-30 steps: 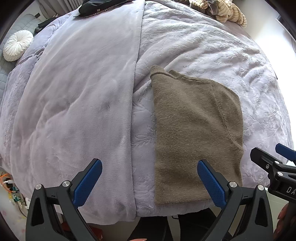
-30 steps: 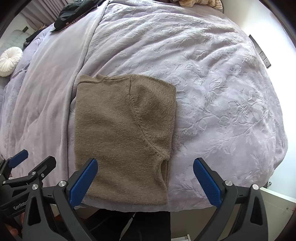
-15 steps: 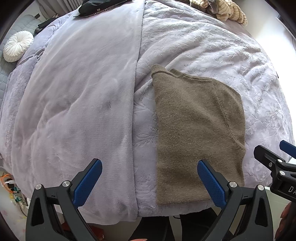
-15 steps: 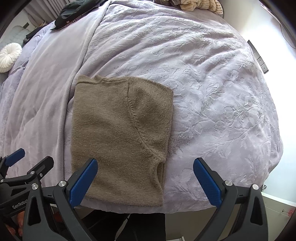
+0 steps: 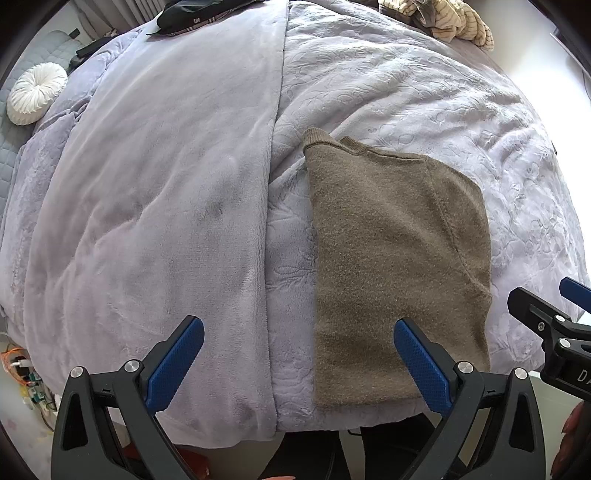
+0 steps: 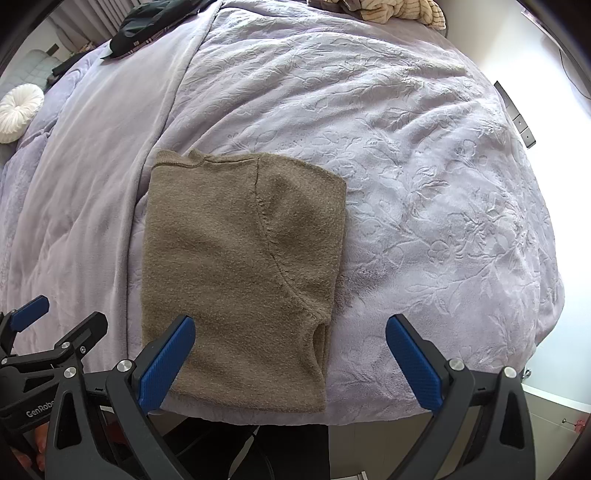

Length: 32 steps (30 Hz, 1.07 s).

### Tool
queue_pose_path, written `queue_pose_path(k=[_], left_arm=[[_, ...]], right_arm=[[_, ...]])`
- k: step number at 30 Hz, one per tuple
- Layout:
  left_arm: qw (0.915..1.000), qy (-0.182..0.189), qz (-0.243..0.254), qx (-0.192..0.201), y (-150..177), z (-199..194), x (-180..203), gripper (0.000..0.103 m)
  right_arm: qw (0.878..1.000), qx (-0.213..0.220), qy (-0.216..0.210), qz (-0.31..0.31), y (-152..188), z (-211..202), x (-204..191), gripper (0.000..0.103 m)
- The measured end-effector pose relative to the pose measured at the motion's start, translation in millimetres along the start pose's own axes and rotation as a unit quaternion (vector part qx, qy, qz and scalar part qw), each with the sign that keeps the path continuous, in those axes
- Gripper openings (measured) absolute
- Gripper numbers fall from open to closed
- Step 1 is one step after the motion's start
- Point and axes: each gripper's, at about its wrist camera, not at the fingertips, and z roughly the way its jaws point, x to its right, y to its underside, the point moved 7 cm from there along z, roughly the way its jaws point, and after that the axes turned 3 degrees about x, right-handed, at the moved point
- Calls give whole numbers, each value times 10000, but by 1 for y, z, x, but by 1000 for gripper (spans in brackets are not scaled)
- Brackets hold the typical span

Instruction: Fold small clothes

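A brown knitted garment (image 5: 399,266) lies folded lengthwise in a flat rectangle on the lilac bed cover (image 5: 166,206), near the bed's front edge; it also shows in the right wrist view (image 6: 236,277). My left gripper (image 5: 299,363) is open and empty, hovering above the front edge, its right finger over the garment's lower part. My right gripper (image 6: 290,363) is open and empty, its left finger over the garment's lower left corner. Each gripper shows at the edge of the other's view.
A striped beige garment (image 5: 443,18) and a dark garment (image 5: 199,11) lie at the far end of the bed. A round white cushion (image 5: 35,92) sits at the far left. The bed's front edge drops to the floor below the grippers.
Both grippers have drifted slightly forward and lower over the bed, so the garment looks a little nearer. The garment has not moved. Both stay open.
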Motion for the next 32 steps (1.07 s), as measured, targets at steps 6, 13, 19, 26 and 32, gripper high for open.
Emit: queue_pose_path(k=[6,13,19,26,32], left_arm=[[10000,-1,1,6,0,0,0,103],[10000,-5,-2,4,0,0,0,103],[10000,-9,3,10,0,-1,1,103],[9999,-103,-43,132,-3,-3,-6,103],[9998,50,34,173,-3,-4,0,103]], right_arm=[[10000,3,6,1,0,0,0,103],[10000,18,30,-77,-2,0,-3,103],[9999,22,41,-106,0,-1,-5,103],[9999,18,47,-105,1,0,-6,103],[9999,7,61,-129,1,1,-7,103]])
